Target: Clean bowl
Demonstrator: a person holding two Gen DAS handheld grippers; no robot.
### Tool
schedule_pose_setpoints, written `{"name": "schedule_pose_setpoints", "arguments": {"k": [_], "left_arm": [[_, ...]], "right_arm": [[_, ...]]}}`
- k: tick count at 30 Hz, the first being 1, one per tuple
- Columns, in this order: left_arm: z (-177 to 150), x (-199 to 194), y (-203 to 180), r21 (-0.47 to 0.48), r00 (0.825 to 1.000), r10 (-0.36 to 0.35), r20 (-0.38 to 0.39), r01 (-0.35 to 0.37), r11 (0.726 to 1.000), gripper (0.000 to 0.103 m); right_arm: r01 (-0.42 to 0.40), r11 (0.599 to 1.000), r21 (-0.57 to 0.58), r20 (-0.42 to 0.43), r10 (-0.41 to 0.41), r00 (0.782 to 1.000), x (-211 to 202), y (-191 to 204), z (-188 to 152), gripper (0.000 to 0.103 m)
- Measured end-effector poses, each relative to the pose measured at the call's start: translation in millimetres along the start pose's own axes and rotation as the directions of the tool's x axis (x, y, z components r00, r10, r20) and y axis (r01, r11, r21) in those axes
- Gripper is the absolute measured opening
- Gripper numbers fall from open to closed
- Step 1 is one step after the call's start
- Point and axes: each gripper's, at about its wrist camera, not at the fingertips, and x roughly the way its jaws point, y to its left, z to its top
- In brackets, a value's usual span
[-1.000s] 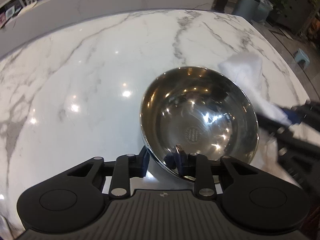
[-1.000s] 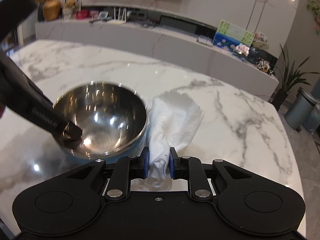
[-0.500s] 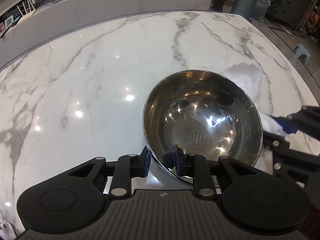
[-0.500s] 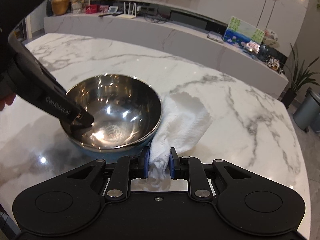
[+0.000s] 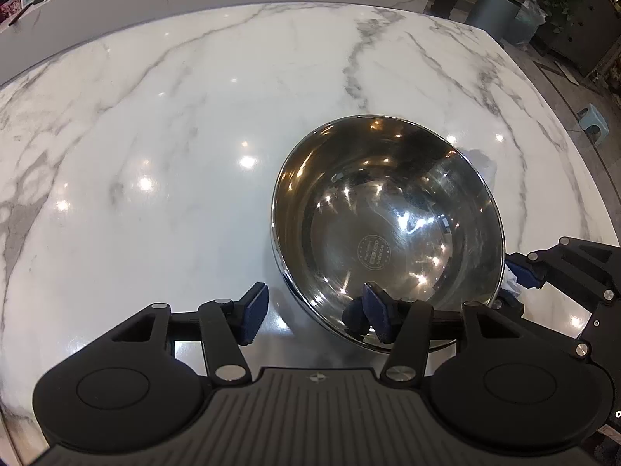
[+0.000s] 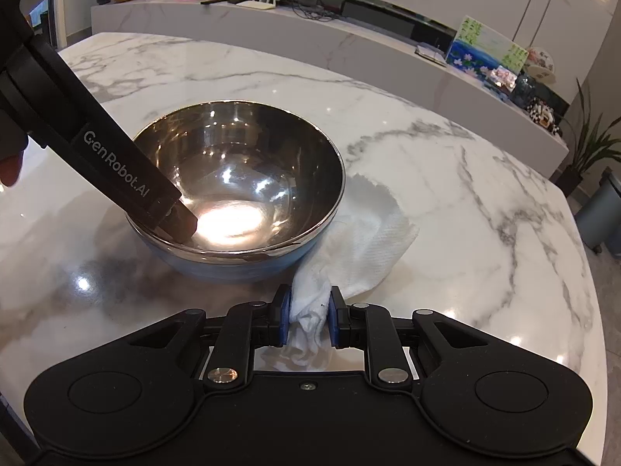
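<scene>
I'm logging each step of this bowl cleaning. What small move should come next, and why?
Probably draw the left gripper back off the bowl. Its jaws are opening: one pad stands apart outside the rim, the other still sits inside. The bowl rests on the counter, and the right gripper is shut on the cloth lying beside the bowl, so wiping looks over.

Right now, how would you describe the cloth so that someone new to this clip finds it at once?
Start at the white marble table and find the steel bowl on it. The cloth lies on the marble against the bowl's outer side, one end bunched between the right gripper pads. It is the only soft, white, textured thing there; its neighbours are hard and glossy.
</scene>
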Motion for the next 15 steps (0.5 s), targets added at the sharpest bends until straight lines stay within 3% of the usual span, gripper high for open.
{"name": "schedule_pose_setpoints", "arguments": {"k": [7,15], "left_arm": [[1.7,-4.5,-1.2,0.029,0.999,0.018,0.038,-0.019,0.999,0.021],[4.5,-5.4,-2.8,0.051,0.996,0.046,0.072,-0.049,0.997,0.017]], "right_arm": [[0.050,0.998,0.036,0.083,-0.053,0.995,-15.9,-13.0,2.9,0.018],[0.034,0.999,0.010,0.154,-0.035,0.987,-31.3,-19.7,6.9,0.018]]}}
